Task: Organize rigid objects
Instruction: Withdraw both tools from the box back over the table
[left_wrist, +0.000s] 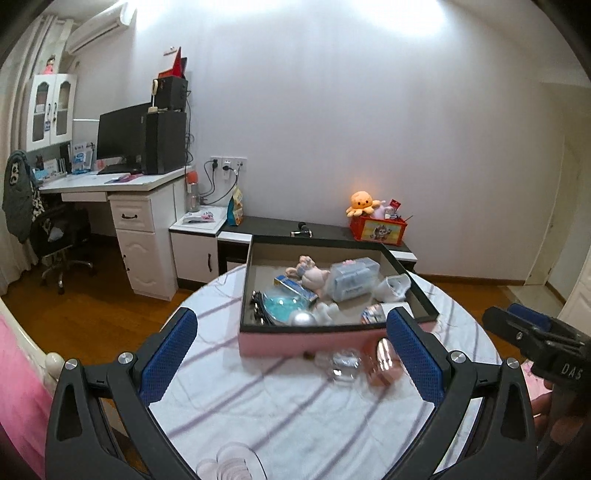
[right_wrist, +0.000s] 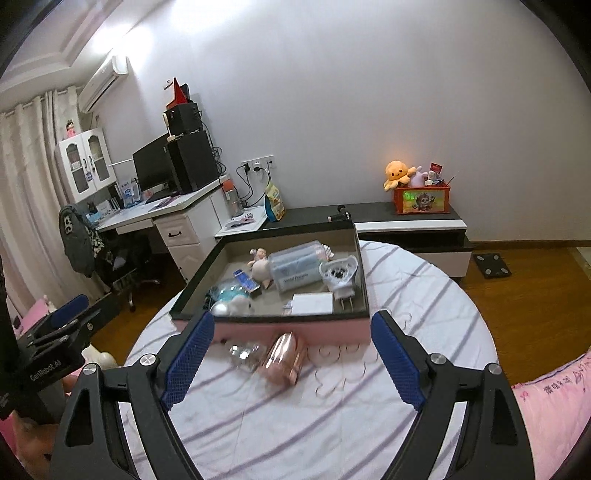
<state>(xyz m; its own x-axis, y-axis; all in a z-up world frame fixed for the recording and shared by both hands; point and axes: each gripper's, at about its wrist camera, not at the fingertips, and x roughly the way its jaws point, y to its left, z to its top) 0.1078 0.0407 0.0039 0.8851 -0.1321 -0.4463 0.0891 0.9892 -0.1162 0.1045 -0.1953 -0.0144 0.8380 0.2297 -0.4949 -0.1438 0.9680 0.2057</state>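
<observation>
- Two loose items left on the worktop (right_wrist: 332, 424), both just in front of the pink-sided box (right_wrist: 295, 330): a rose-gold case (right_wrist: 286, 356) and a clear shiny piece (right_wrist: 242, 352) touching or nearly touching its left side.
- Seen from the right wrist view, rose-gold case at about 11 o'clock from the right gripper (right_wrist: 291, 356), sitting inside the span of the blue fingers (right_wrist: 188, 354) and slightly left of centre.
- Long axis of the case running roughly 1 o'clock to 7 o'clock in that view, near end toward the camera, far end almost against the box wall.
- Right fingers spread wide, nothing between the pads; closing line lying across the short side of the case, which looks favourable for a pinch.
- Seen from the left wrist view, same case (left_wrist: 384, 360) at about 2 o'clock from the left gripper (left_wrist: 295, 358), crowded against the right-hand finger (left_wrist: 413, 354); clear piece (left_wrist: 343, 365) just left of it.
- Left fingers likewise spread apart and empty.
- Judged nearer and better lined up: the right gripper, needing only a short advance toward 12 o'clock and a small shift left.
- Blur on both small items, so exact shape and contact between them not certain.
- Box already holding assorted goods, with open floor near its front edge.
</observation>
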